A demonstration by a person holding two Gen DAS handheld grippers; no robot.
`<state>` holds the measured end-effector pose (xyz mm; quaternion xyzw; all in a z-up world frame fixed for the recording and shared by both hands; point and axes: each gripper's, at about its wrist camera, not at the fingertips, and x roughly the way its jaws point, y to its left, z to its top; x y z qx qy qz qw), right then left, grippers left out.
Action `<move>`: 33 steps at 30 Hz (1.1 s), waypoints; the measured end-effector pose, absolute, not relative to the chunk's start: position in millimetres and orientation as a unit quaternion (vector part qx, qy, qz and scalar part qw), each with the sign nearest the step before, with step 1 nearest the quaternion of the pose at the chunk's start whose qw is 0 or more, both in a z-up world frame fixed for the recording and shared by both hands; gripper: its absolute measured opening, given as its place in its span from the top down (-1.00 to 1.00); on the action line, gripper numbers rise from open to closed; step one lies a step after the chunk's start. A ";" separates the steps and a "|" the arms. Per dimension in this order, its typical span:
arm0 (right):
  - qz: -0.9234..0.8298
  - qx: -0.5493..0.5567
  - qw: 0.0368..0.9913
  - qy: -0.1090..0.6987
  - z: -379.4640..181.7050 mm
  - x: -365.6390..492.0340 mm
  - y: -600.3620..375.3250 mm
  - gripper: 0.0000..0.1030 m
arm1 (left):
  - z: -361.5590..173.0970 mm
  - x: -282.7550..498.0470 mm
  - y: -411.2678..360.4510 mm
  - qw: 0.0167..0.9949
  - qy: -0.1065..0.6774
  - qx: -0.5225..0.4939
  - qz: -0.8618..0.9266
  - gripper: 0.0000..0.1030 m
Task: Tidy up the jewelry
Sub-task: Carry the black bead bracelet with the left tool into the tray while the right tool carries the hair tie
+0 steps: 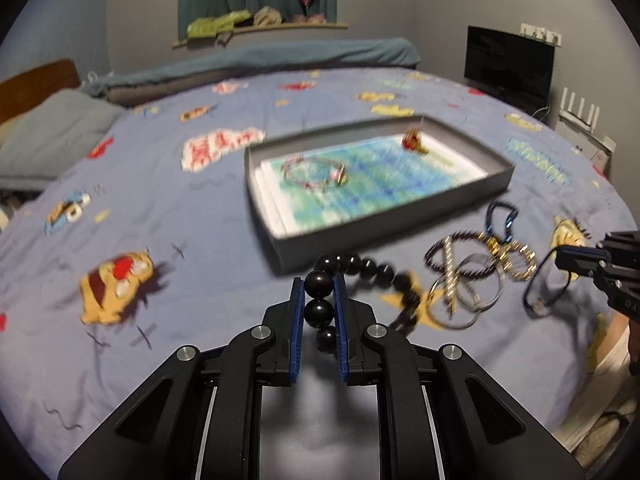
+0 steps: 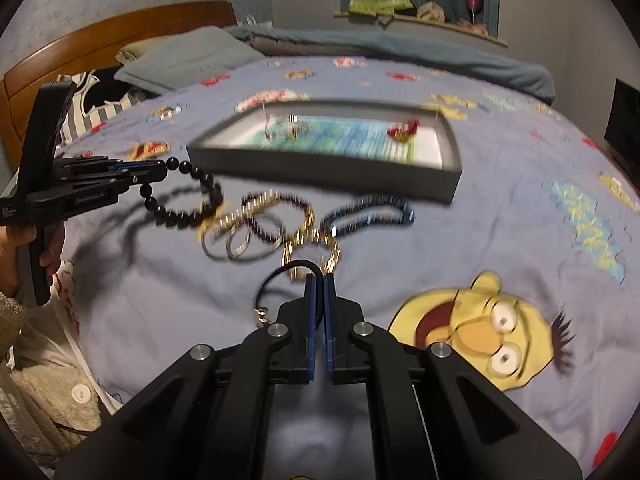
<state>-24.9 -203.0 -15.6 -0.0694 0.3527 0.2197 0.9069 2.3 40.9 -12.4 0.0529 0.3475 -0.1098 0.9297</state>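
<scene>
My left gripper [image 1: 319,284] is shut on a black bead bracelet [image 1: 368,268] and holds it above the bedspread; the beads hang off to the right. It shows from the side in the right wrist view [image 2: 160,170] with the bracelet [image 2: 188,208] dangling. My right gripper [image 2: 320,278] is shut on a thin black cord bracelet [image 2: 280,276] with a small clasp; it shows at the right edge of the left wrist view [image 1: 560,258]. A grey tray [image 1: 400,220] [image 2: 320,172] with a blue liner holds a pinkish bracelet [image 1: 316,172] and a red item [image 1: 412,140].
A pile of bangles, gold rings and beaded bracelets [image 1: 476,276] [image 2: 280,220] lies on the blue cartoon bedspread in front of the tray. Pillows [image 2: 188,56] and a wooden headboard [image 2: 112,36] stand at the bed's head. A dark monitor [image 1: 508,64] stands by the wall.
</scene>
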 end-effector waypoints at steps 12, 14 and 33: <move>0.188 -0.077 0.939 0.278 51.6 18.3 -220.8 0.94 | 62.1 9.7 37.1 0.953 0.272 0.082 -0.108 0.71; 0.177 -0.074 0.943 0.273 57.6 32.8 -222.6 0.94 | 74.3 18.3 37.0 0.956 0.261 0.080 -0.108 0.71; 0.147 -0.045 0.920 0.361 7.2 119.7 -204.1 0.94 | 31.2 96.6 7.2 0.937 0.310 0.012 -0.161 0.71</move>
